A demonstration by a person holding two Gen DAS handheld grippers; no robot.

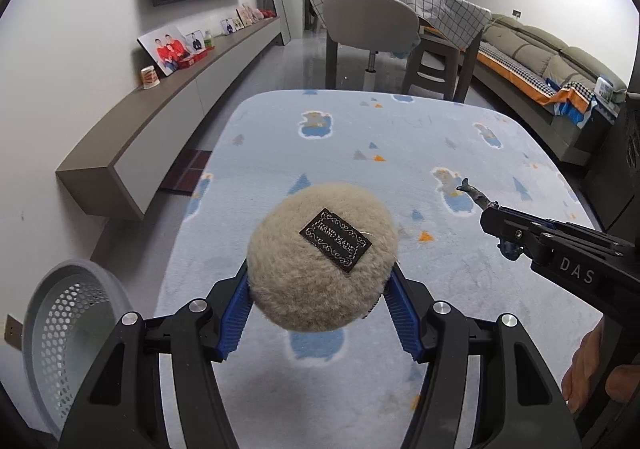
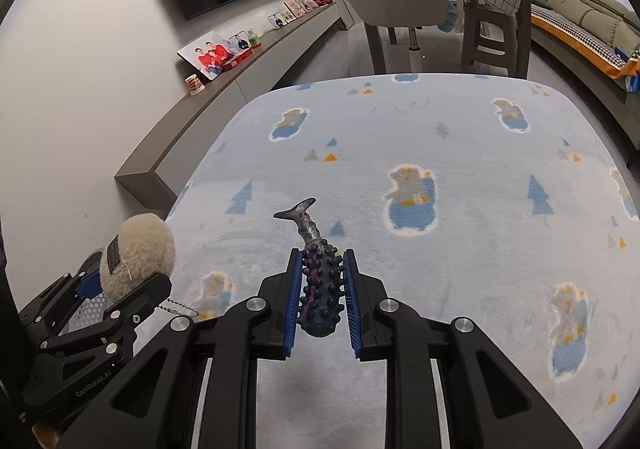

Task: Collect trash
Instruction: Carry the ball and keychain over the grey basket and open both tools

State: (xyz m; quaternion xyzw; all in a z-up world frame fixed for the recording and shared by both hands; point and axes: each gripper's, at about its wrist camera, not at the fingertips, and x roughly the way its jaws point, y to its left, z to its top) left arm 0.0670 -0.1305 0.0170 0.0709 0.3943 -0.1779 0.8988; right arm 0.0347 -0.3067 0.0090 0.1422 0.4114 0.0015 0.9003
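My left gripper [image 1: 320, 277] is shut on a round beige fluffy puff [image 1: 288, 289] with a black "HAND MADE" label, held off the light blue fleece cover [image 1: 400, 137]. A bead chain hangs from the puff [image 2: 140, 245] in the right wrist view, where the left gripper [image 2: 120, 277] sits at the lower left. My right gripper [image 2: 323, 255] is shut on a dark, knobbly fish-shaped toy [image 2: 320, 289], whose tail sticks out past the fingertips. In the left wrist view the right gripper [image 1: 490, 215] comes in from the right with the toy's tail [image 1: 474, 195] showing.
A grey perforated basket [image 1: 68, 329] stands at the lower left beside the cover. A long low cabinet [image 1: 160, 121] with photos and a cup runs along the left wall. A chair [image 1: 368, 21], a covered table and a sofa [image 1: 552, 61] stand beyond. A person's hand [image 1: 584, 369] holds the right gripper.
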